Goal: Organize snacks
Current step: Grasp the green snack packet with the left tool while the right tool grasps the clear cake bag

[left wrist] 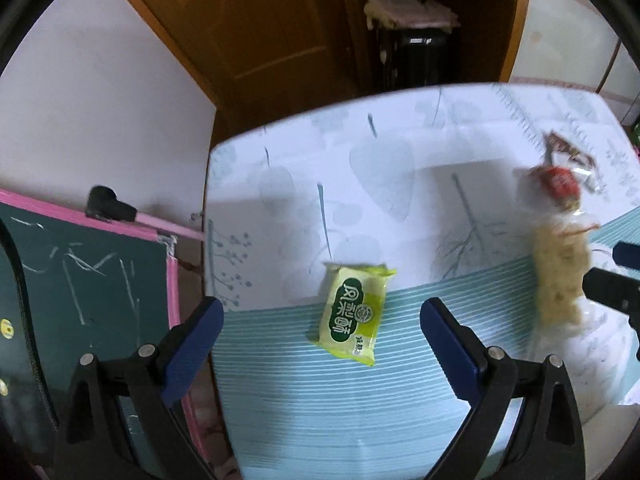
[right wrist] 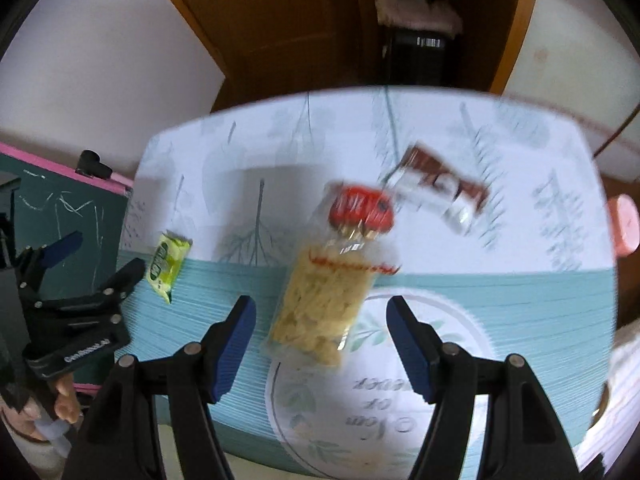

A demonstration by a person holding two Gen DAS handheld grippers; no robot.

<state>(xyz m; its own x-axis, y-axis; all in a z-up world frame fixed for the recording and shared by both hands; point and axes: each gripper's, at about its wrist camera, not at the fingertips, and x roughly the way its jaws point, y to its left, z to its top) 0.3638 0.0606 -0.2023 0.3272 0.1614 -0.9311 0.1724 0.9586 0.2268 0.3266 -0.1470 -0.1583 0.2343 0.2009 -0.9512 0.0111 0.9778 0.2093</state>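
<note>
My left hand-held gripper (left wrist: 322,330) hangs spread wide over the tabletop (left wrist: 280,400), nothing between its pads; the yellow-green snack packet (left wrist: 352,314) lies flat just beyond them. My right hand-held gripper (right wrist: 320,328) is also parted and empty, above the clear bag of pale snacks (right wrist: 326,302) with its red label, badly smeared by blur. Behind it a brown-and-white wrapper (right wrist: 438,188) is too blurred to read. A pink object (right wrist: 624,224) is cut off at the edge.

Small packet (left wrist: 352,312) on table (left wrist: 304,408), left of bag (left wrist: 560,276); wrapper (left wrist: 568,152) seemingly behind.
</note>
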